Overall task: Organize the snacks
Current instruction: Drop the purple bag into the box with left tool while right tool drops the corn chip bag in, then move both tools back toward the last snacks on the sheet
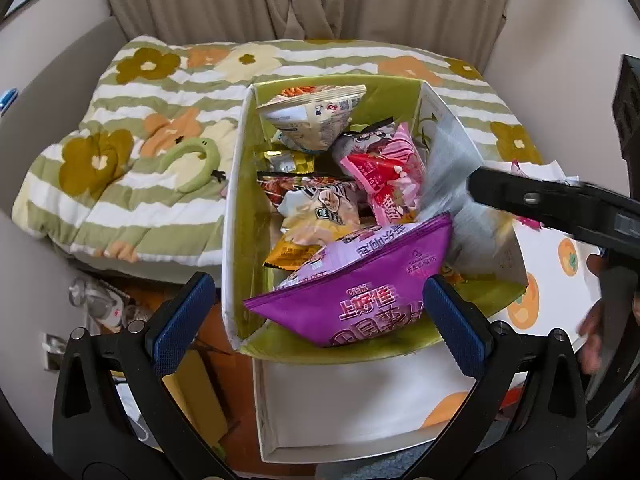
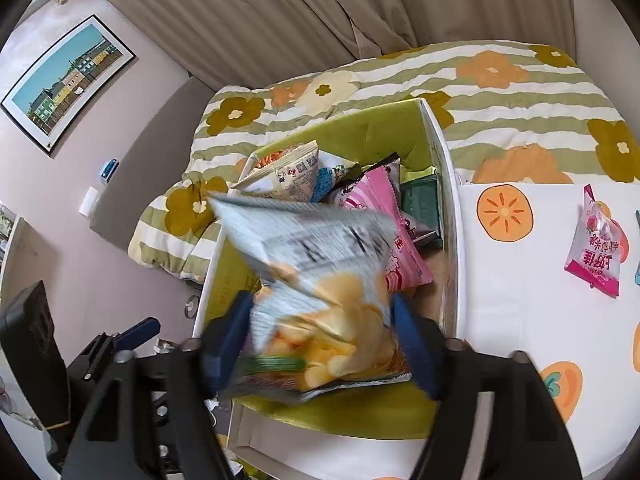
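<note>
Left wrist view: we see the left gripper (image 1: 318, 320) with its jaws spread wide and nothing between the pads, poised over the purple bag (image 1: 352, 296) that lies at the near end of the storage box (image 1: 236, 216).
Right wrist view: the right gripper (image 2: 320, 344) has its jaws apart on either side of a silver chip bag (image 2: 320, 280); the bag is blurred, so we judge it is dropping free into the box.
Step in hand: release over the box, we think.
Doing it well: we should keep the jaws wide and stay above the opening until the bag settles among the other packets.
Still outside: a pink packet (image 2: 596, 248) lies on the white tabletop (image 2: 520, 280).
</note>
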Motion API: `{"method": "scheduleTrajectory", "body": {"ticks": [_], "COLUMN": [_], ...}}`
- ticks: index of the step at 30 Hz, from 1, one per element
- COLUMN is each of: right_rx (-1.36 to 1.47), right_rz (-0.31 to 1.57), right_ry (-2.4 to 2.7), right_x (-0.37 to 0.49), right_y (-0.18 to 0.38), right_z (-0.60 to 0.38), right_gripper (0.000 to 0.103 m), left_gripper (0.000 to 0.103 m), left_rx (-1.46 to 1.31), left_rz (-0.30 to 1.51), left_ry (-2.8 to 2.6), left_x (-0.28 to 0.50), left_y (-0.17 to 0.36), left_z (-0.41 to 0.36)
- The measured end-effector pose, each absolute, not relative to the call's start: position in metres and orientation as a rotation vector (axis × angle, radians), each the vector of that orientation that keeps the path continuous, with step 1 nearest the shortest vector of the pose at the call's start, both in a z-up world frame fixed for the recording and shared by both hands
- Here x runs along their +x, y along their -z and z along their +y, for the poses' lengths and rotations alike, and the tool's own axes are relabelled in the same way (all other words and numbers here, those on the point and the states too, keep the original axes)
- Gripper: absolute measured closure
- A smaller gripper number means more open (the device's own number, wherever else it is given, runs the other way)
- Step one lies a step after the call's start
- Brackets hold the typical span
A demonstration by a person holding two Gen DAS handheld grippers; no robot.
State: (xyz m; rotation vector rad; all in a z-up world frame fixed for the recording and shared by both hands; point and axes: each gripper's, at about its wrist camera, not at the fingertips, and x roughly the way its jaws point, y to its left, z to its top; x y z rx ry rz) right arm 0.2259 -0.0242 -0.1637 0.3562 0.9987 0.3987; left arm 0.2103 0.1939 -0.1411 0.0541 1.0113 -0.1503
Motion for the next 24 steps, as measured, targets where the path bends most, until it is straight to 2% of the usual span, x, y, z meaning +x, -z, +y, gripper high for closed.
{"method": "scheduleTrajectory", "body": {"ticks": [1,5,17,24], "right_rx": [0.350,0.293,0.230,0.177], "right_rz": [0.973,0.895,0.910,0.837], "right_ry": [-0.404,-0.403,-0.382,-0.319], "right_x": [0.223,0.211,0.191,0.162], "right_y": [0.161,0.153,0.142,0.121], "right_z": [-0.024,-0.026,-0.024,-0.031], "right_gripper": [0.000,0.000,0.000,0.000], "left_gripper": [0.000,0.000,0.000,0.000], "left_rx": [0.054,0.058,0.045,0.040], "left_rz": [1.012,1.007,0.957,0.897], "left_ry": [0.149,0.145,0.128,0.156], "left_x": [0.209,0.203,0.179,0.167], "left_y": [0.141,0.142,0.123,0.110], "left_z": [0.193,0.194,0.200,0.194]}}
